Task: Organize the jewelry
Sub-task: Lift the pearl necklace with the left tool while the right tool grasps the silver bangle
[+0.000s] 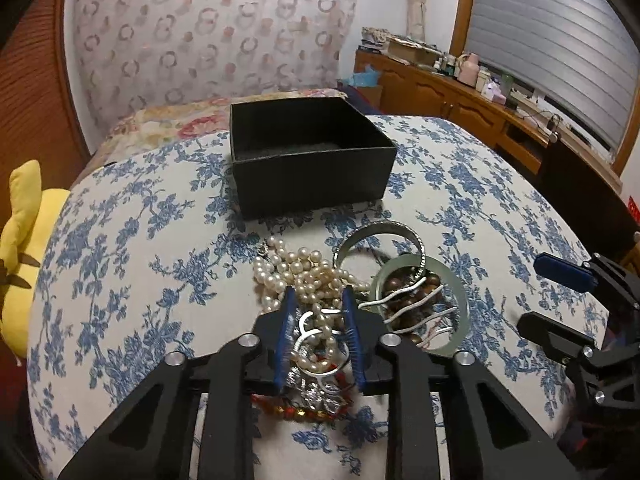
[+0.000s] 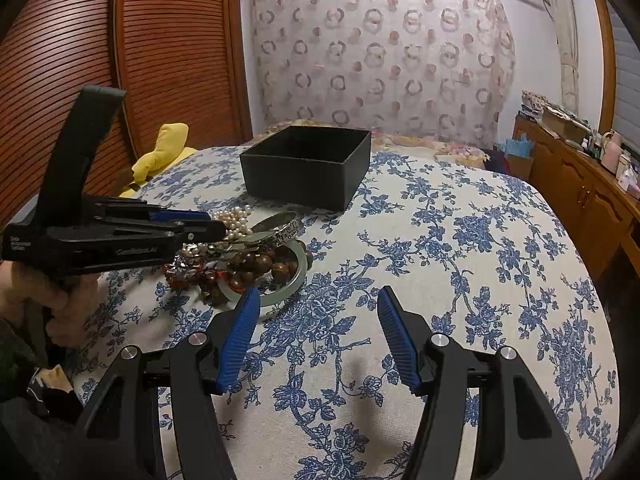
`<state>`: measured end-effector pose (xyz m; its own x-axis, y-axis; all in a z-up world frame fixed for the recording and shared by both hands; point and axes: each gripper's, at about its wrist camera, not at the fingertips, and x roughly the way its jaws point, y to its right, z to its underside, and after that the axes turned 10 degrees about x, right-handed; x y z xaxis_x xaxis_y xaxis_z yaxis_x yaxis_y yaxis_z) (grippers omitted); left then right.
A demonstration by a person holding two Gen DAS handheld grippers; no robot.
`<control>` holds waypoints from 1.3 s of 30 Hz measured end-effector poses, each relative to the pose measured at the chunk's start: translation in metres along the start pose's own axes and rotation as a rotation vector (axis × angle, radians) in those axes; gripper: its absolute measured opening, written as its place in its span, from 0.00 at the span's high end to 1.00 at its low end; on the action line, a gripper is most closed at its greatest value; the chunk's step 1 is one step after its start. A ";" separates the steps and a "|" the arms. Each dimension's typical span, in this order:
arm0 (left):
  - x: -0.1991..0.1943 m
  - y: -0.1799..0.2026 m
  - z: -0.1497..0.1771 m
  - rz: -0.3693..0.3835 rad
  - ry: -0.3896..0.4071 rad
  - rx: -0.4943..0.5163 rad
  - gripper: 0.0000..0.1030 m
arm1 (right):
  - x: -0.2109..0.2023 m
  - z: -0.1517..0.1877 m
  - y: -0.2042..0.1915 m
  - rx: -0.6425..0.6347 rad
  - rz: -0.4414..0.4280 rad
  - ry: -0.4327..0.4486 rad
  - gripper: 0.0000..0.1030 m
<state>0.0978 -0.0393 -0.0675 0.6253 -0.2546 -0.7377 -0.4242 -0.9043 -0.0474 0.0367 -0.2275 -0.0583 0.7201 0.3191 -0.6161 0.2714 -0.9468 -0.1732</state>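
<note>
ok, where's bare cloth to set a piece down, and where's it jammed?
Free: the floral cloth right of the black box and under the open right gripper, plus the strip left of the pearl necklace toward the yellow plush. Crowded: the jewelry heap around the jade bangle, where the left gripper is shut on pearls.

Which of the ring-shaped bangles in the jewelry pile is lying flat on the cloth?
The pale green bangle, lying flat around brown beads; the silver bangle tilts against it.
</note>
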 end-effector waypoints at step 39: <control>-0.112 -0.049 -0.070 -0.033 0.306 -0.051 0.96 | 0.069 -0.057 -0.006 -0.010 -0.100 -0.105 0.48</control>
<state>0.0945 0.0093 0.0645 0.8093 -0.3094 -0.4993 -0.3718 -0.9279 -0.0277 0.1211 -0.1978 -0.0564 0.6184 0.4050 -0.6734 0.3454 -0.9098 -0.2300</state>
